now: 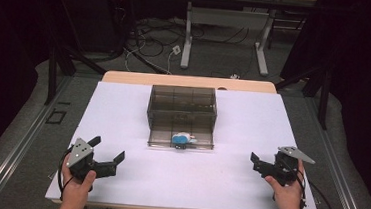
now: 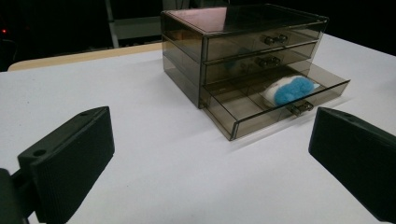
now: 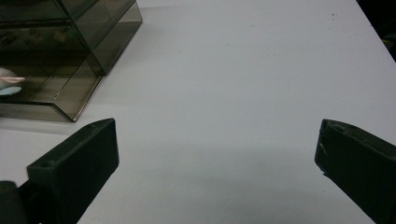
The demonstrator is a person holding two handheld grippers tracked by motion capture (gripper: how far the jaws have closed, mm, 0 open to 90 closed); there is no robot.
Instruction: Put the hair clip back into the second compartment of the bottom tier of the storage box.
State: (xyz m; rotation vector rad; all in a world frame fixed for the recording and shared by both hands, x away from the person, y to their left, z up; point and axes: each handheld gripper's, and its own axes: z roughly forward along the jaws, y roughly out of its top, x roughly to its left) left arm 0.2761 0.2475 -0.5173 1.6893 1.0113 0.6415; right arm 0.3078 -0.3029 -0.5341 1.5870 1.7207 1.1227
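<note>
Sitting at the centre of the high view, on the white surface [image 1: 123, 109]: a smoky, see-through drawer unit [image 1: 182, 104] with three drawers stacked. Bottom drawer [image 1: 180, 140] pulled out toward the lower edge of the frame, upper two pushed in. Inside that bottom drawer, right of its middle and close behind the front wall: a small blue and white object [image 1: 181, 139], too blurred to name. Same object showing clearly through the tinted wall in the left gripper view [image 2: 289, 90], just behind the little drawer handle [image 2: 301, 108].

Lower left of the high view: left gripper [image 1: 108, 148], held in a hand [image 1: 78, 184], jaws spread wide with nothing between them, grey three-cornered plate on top, pointed toward the unit but well apart from it. Lower right: right gripper [image 1: 253, 159], gripped by the other hand [image 1: 287, 190], also well apart from the drawer. In the right gripper view [image 3: 217, 154], jaws standing far apart at the bottom corners, bare white surface between them, the drawer unit at upper left.

Beyond the surface, top of the high view: tangled cables [image 1: 153, 39] on the floor and the legs of another table [image 1: 224, 32].
</note>
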